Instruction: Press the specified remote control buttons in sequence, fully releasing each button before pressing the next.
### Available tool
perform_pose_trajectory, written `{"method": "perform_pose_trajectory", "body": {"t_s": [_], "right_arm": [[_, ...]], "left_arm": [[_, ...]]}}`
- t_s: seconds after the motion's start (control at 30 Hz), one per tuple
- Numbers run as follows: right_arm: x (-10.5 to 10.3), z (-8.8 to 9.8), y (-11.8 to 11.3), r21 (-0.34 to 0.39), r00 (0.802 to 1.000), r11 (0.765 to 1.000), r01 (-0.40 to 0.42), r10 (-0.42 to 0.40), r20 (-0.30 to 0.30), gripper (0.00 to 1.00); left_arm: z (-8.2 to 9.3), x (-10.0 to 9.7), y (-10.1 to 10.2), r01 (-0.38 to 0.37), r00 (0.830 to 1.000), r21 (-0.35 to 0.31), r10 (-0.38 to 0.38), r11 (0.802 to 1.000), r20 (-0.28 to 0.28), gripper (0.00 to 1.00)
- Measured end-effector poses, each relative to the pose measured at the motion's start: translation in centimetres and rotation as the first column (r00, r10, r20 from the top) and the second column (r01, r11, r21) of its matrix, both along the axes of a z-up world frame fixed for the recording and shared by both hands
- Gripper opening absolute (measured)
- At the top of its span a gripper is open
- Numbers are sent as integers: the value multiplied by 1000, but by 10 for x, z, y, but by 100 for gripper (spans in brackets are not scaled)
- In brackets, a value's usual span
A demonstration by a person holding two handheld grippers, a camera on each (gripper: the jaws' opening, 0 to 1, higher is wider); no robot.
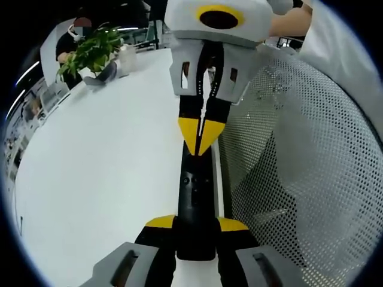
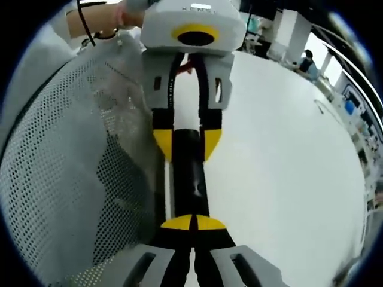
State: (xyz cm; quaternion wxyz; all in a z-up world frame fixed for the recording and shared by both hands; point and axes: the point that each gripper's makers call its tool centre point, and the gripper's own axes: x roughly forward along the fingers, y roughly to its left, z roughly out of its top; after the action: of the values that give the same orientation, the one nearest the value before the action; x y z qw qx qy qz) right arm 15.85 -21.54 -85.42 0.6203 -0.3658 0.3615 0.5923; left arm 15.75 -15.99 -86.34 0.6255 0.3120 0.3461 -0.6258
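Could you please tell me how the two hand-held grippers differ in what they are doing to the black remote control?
The left hand-held gripper has its jaws apart, clamping one end of the slim black remote control from both sides. The right hand-held gripper has its jaws closed together, tips pressed down on the remote's face. They share yellow-tipped black jaws and grey bodies, and face each other over the white table.

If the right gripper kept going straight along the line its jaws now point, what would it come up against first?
Most likely the remote control, whose black body lies directly ahead of the shut right gripper; its tips seem to rest on it already. Past that comes the left gripper, clamped on the remote's far end. Depth is hard to judge here.
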Motion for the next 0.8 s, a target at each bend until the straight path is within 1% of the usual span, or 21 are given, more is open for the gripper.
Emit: {"method": "perform_pose_trajectory", "body": {"t_s": [0.07, 0.2, 0.27, 0.3, 0.33, 0.43, 0.5, 0.53, 0.57, 0.67, 0.8], "right_arm": [[-1, 2, 0, 33, 998, 998, 53, -52, -42, 0], [1, 7, -1, 59, 998, 997, 55, -53, -22, 0], [2, 8, 1, 73, 997, 995, 74, -71, -32, 0], [2, 8, 2, 76, 996, 994, 81, -78, -39, 3], [2, 7, 2, 76, 996, 994, 80, -77, -40, 3], [1, 2, 4, 59, 998, 996, 63, -61, -35, 5], [-2, -1, 4, 44, 998, 998, 52, -50, -47, 6], [-1, 1, 4, 44, 999, 999, 23, -22, -29, 6], [-1, 1, 3, 39, 999, 999, 38, -37, -33, 6], [-2, -1, 4, 23, 1000, 1000, 4, -4, -13, 6], [-2, -2, 5, -29, 999, 998, -53, 54, 0, 6]], "left_arm": [[0, 0, 0, 1, 1000, 0, -1, 1000, 0, 24], [0, 0, 0, 2, 1000, 1, -2, 1000, 2, 24], [0, 0, 0, 1, 1000, -1, -1, 1000, 1, 24], [0, 0, 0, 0, 1000, -2, 0, 1000, 0, 24], [0, 0, 0, 0, 1000, -3, 0, 1000, 0, 24], [0, 0, 0, -1, 1000, -6, 1, 1000, 2, 24], [0, 0, 0, -2, 1000, -7, 2, 1000, 1, 24], [0, 0, 0, -1, 1000, -6, 1, 1000, 1, 24], [0, 0, 0, -3, 1000, -7, 3, 1000, 0, 24], [0, 0, 0, -2, 1000, -9, 2, 1000, 1, 24], [0, 0, 0, 0, 1000, -14, 0, 1000, 13, 24]]}}
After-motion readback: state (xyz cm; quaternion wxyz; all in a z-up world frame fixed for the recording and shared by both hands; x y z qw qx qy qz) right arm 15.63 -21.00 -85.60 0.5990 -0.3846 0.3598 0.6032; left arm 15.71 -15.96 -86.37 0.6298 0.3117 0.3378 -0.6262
